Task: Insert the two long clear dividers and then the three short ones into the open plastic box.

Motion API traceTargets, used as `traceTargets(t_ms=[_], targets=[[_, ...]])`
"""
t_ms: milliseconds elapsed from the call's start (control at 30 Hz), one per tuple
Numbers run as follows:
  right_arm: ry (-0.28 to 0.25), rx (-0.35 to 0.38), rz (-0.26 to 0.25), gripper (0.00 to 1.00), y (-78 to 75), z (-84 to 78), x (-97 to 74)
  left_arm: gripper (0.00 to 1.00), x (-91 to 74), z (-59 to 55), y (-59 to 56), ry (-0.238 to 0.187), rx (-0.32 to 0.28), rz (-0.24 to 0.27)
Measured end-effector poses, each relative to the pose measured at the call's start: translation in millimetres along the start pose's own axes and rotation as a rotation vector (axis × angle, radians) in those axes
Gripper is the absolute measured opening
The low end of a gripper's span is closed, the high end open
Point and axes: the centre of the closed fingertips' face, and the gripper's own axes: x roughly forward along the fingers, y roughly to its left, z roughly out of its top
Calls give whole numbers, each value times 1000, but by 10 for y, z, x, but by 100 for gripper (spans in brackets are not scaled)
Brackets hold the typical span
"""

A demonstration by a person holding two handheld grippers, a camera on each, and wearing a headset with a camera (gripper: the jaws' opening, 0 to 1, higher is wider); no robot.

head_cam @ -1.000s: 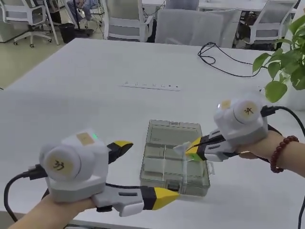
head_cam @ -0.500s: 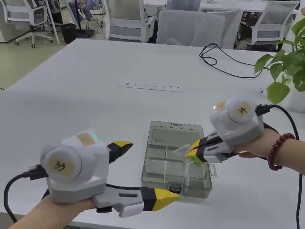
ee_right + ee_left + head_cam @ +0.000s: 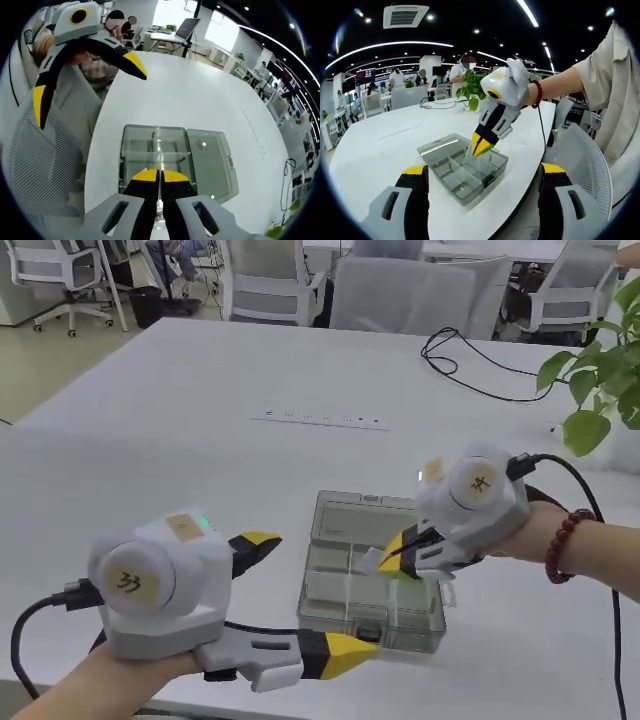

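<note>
- One clear divider [image 3: 159,145] hangs edge-down just above the open plastic box [image 3: 365,502], its long axis seemingly parallel to the box's hinge.
- It is probably light, stiff, thin and slippery, so its top edge is the best place to hold it.
- The right hand-held gripper [image 3: 385,560] pinches it, while the left hand-held gripper [image 3: 310,595] hovers spread beside the box.

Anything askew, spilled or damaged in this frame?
Nothing stands out. The box sits flat on the table with its lid open. The right gripper holds a clear divider over it, and the left gripper is open, holding nothing.
</note>
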Motion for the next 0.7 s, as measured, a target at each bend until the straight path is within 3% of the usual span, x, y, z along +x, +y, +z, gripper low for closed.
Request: traceTargets(t_ms=[400, 700], targets=[[23, -53, 26, 2, 21, 18, 69, 93, -23, -3, 0, 1, 9, 9], [29, -11, 51, 2, -5, 26, 91, 92, -22, 10, -3, -4, 17, 11]])
